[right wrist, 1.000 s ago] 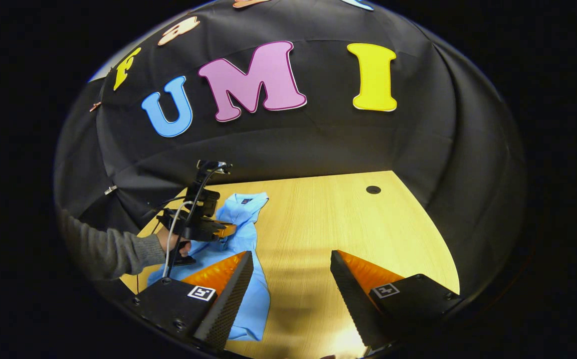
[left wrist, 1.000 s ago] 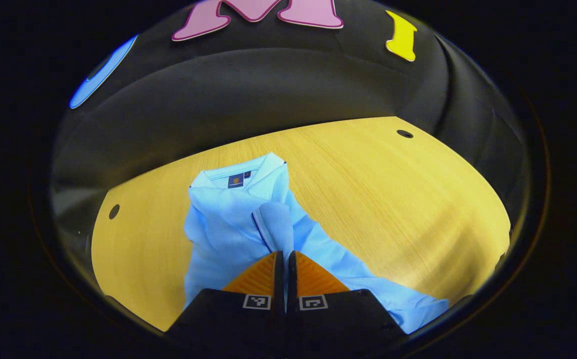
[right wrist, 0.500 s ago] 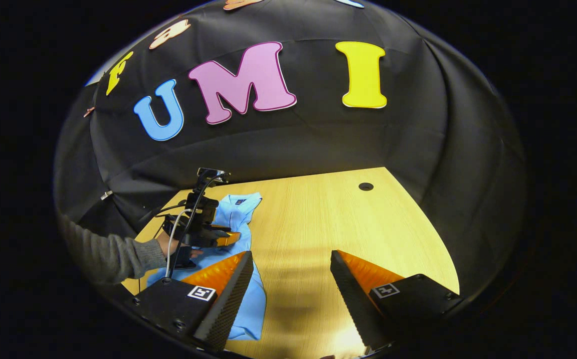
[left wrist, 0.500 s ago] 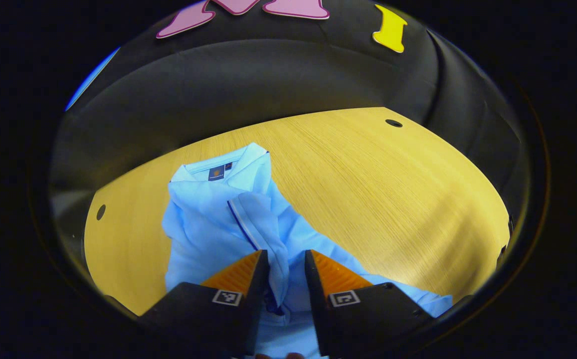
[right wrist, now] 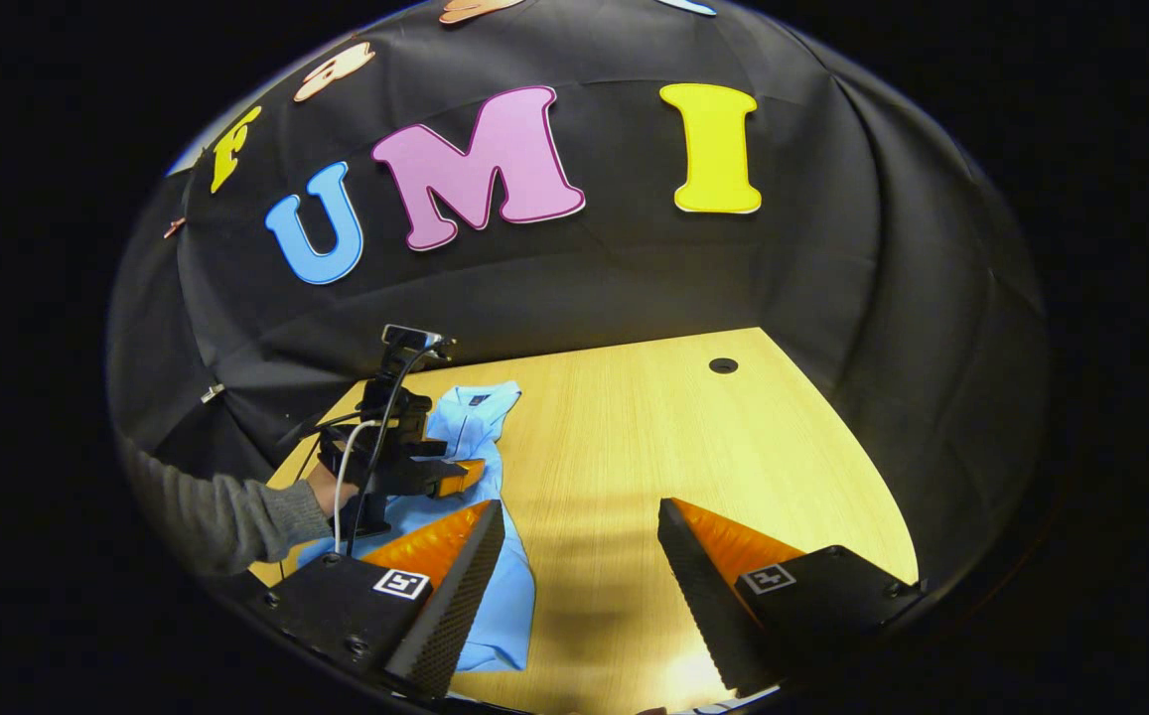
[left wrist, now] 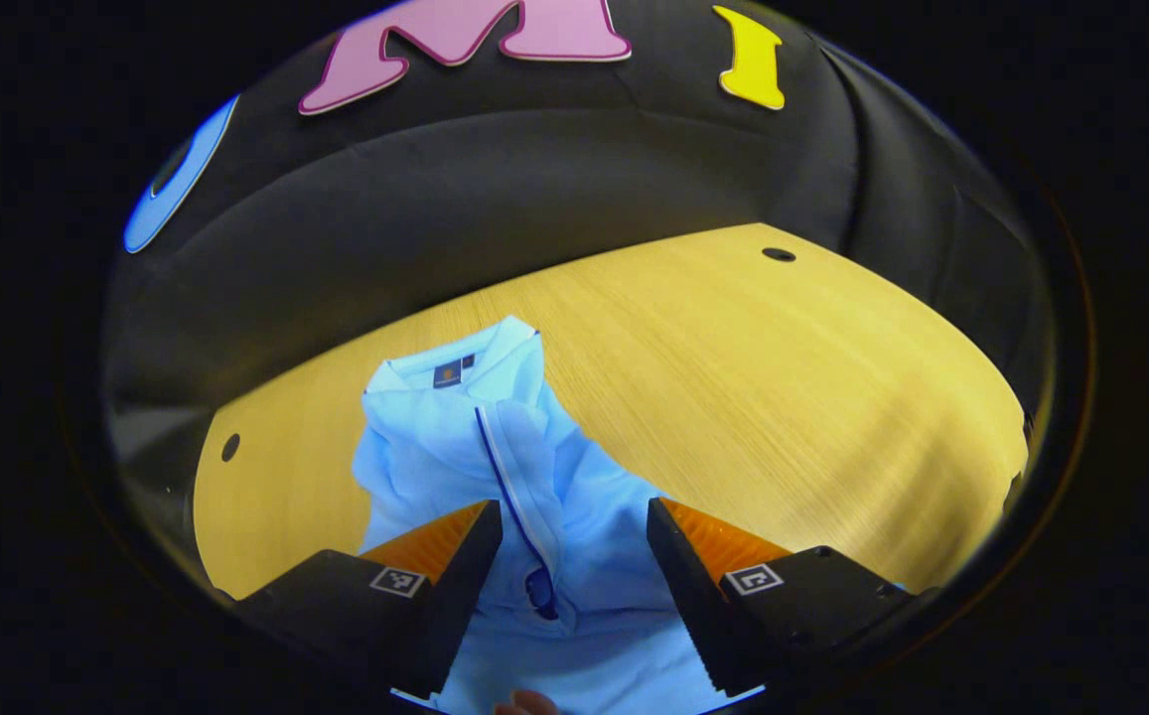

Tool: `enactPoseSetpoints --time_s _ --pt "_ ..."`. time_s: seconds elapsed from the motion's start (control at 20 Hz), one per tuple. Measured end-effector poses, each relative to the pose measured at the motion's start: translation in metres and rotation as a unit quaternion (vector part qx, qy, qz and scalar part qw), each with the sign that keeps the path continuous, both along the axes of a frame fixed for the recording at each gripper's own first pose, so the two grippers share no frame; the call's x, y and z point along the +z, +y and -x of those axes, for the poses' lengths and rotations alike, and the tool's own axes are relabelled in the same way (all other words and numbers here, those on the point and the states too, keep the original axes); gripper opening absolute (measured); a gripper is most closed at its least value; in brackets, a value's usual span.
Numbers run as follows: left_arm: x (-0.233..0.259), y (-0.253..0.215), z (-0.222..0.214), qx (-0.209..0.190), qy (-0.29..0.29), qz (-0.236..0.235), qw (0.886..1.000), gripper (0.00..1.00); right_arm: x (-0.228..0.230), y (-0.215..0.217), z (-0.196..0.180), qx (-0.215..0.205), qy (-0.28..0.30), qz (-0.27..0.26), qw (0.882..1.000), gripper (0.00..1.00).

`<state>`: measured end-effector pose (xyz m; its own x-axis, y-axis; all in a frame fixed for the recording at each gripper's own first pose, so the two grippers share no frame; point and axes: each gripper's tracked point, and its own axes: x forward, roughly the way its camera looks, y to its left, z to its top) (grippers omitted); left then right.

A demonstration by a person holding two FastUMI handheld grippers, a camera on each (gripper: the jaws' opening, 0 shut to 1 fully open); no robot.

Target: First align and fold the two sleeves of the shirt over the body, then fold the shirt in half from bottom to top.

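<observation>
I am watching the left gripper (left wrist: 574,526) spreading its jaws wide over the shirt (left wrist: 495,467); a second ago they were pinched together on the sleeve (left wrist: 534,467), and half a second ago they were only partly parted. The sleeve is now lying loose on the body of the shirt, its dark-trimmed cuff running down between the fingers, touching neither. The shirt is lying on the table (left wrist: 783,377), collar (left wrist: 465,362) toward the far wall, with its lower part passing under the gripper. In the right gripper view I am seeing the left gripper (right wrist: 460,477) hovering just above the shirt (right wrist: 475,422), held by a hand (right wrist: 321,487) in a grey sleeve (right wrist: 216,516). My right gripper (right wrist: 579,536) is staying where it was, jaws spread wide and holding nothing, over bare table (right wrist: 634,427) beside the shirt's edge.
</observation>
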<state>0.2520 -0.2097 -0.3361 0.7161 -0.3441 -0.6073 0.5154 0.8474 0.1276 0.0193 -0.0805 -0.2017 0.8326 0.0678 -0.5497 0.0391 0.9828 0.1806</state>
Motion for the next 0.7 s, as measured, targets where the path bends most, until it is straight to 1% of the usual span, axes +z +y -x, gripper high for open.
enactPoseSetpoints --time_s 0.2,0.3,0.4,0.55,0.7 --pt "0.054 0.008 0.030 0.000 -0.040 0.049 0.998 0.94 0.000 0.002 0.001 0.001 -0.009 -0.002 1.000 0.98" --pt "0.085 0.024 0.055 0.008 -0.056 0.078 0.995 0.93 0.001 0.004 0.004 0.004 -0.014 -0.001 1.000 0.98" --pt "0.107 0.050 0.082 0.023 -0.067 0.092 0.993 0.94 0.002 0.012 0.010 0.005 -0.013 -0.005 1.000 0.98" --pt "0.124 0.102 0.127 0.047 -0.073 0.080 0.993 0.93 -0.005 0.030 0.030 0.011 -0.002 -0.011 1.000 0.98" --pt "0.110 0.158 0.177 0.082 -0.049 0.062 0.994 0.93 -0.031 0.053 0.057 0.031 0.031 -0.003 0.999 0.98"
